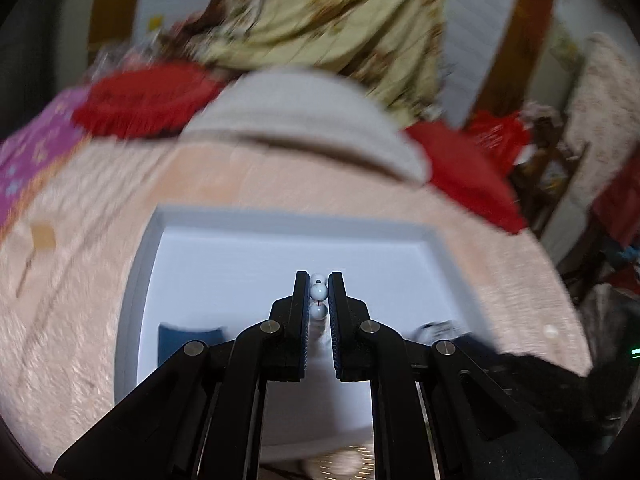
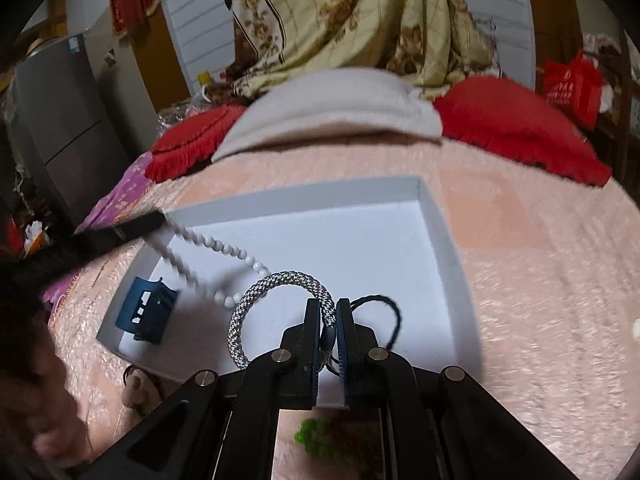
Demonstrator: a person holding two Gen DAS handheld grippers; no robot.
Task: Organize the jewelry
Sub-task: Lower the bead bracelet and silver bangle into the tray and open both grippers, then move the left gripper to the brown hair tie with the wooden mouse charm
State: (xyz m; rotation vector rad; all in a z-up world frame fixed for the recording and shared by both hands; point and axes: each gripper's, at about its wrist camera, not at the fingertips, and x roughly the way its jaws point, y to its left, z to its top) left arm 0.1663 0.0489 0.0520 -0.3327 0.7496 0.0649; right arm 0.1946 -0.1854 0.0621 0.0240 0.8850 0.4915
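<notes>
My left gripper (image 1: pixel 319 286) is shut on a string of white beads (image 1: pixel 319 291), held above the white tray (image 1: pixel 280 222). In the right wrist view the left gripper (image 2: pixel 158 218) comes in from the left, and the white bead string (image 2: pixel 208 246) hangs from it over the tray (image 2: pixel 436 216). My right gripper (image 2: pixel 329 312) is shut on a silver-grey braided bracelet (image 2: pixel 256 292), whose loop hangs over the tray floor. A dark cord loop (image 2: pixel 394 314) lies beside it. A blue clip-like box (image 2: pixel 146 312) sits in the tray's left corner.
The tray rests on a pink bedspread (image 2: pixel 540 280). Red pillows (image 2: pixel 516 124) and a grey folded cloth (image 2: pixel 332 108) lie behind it. Green beads (image 2: pixel 316 438) and a small brown item (image 2: pixel 136 386) lie on the bed in front of the tray.
</notes>
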